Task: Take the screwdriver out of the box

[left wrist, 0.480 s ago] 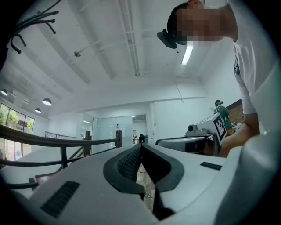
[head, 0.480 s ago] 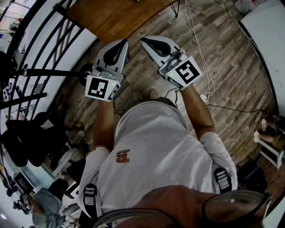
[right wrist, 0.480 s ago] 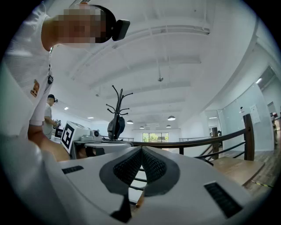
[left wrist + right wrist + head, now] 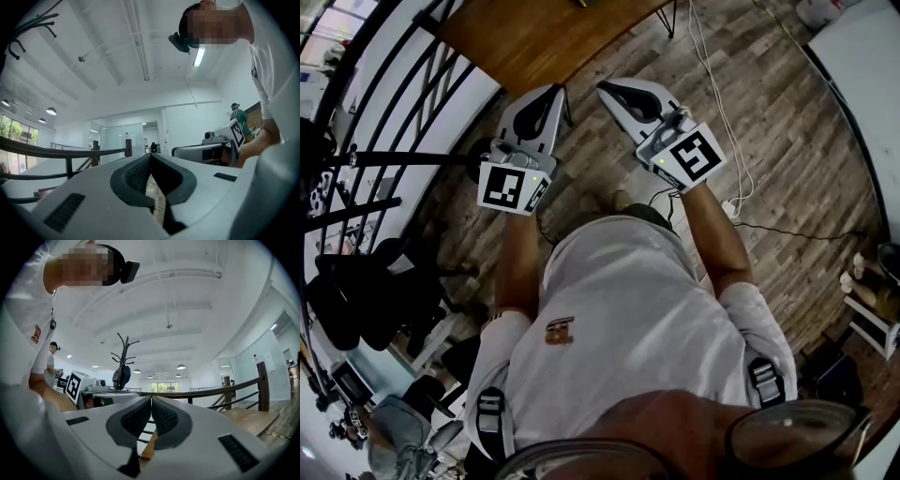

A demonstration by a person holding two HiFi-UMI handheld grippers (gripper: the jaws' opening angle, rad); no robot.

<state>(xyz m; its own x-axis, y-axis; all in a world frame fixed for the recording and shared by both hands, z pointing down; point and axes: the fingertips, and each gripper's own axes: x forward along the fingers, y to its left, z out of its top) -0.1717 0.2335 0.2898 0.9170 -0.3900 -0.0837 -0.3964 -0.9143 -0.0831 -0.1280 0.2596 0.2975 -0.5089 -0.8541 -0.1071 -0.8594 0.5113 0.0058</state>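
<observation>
Neither a screwdriver nor a box shows in any view. In the head view both grippers are held level in front of the person's body, above a wood-plank floor. My left gripper (image 4: 557,90) has its jaws together with nothing between them; in the left gripper view (image 4: 150,156) the ribbed pads meet at the tip. Close beside it, my right gripper (image 4: 603,89) is shut and empty too, and its pads touch in the right gripper view (image 4: 151,398). The two gripper tips point toward a wooden tabletop (image 4: 546,33) just ahead.
A black railing (image 4: 389,150) runs along the left. White cables (image 4: 724,112) trail over the floor at the right, near a white table (image 4: 862,75). A coat stand (image 4: 123,359) and another person (image 4: 50,363) stand in the room beyond.
</observation>
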